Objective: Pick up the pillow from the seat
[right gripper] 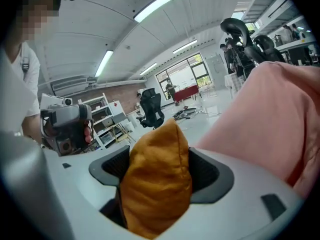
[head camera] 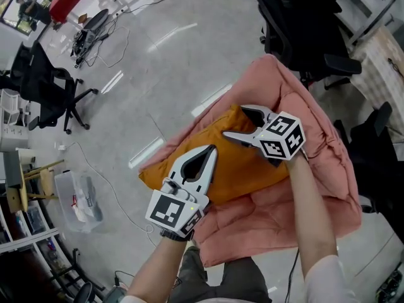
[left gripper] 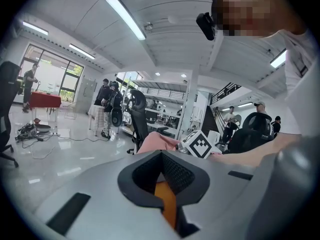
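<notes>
An orange pillow lies on a seat padded in pink. My left gripper is at the pillow's near left edge. Its jaws are closed on a strip of the orange cloth. My right gripper is at the pillow's far corner with its jaws spread wide. In the right gripper view that corner bulges up between the two pads and fills the gap. The pink padding rises just to the right of it.
Black office chairs stand at the left and behind the seat. A clear plastic bin and loose cables lie on the shiny floor. A wooden desk is at the far right.
</notes>
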The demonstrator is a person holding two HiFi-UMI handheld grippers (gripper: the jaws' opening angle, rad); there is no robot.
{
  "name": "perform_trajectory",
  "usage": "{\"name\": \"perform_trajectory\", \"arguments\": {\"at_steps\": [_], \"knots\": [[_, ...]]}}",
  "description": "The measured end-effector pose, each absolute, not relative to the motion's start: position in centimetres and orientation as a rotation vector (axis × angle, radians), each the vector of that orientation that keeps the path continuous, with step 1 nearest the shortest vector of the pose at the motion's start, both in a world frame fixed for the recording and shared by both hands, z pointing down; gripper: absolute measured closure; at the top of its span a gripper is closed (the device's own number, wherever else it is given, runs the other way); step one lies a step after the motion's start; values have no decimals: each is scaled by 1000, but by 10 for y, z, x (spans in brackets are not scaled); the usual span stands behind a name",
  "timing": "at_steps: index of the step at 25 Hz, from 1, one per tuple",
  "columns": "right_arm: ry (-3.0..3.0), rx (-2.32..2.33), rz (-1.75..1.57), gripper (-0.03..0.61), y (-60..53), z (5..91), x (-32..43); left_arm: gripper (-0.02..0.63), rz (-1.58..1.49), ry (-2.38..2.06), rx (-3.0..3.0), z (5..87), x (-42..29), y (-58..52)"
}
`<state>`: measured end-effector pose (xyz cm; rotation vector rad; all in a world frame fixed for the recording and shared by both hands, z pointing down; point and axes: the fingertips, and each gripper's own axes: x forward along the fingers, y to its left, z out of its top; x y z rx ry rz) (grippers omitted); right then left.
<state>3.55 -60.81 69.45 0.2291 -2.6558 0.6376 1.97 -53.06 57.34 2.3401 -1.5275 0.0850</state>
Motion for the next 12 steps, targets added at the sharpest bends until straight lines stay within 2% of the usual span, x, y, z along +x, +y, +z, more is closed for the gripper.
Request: {"name": "perform_trajectory", "arguments": {"at_steps": [2, 6, 9, 12], "knots": [[-2640, 189, 594, 217, -604, 695, 36, 604, 89, -1531, 2337, 574, 18, -529], [-2605, 188, 453, 357, -592, 698, 35, 604, 89, -1530, 2340, 571, 16, -524], [-2598, 228, 381, 428, -584, 697, 36, 604, 88, -1525, 2347, 568, 17, -520], [-2590, 276, 304, 474, -575, 693, 40, 604, 91, -1512, 2356, 565, 20, -515]]}}
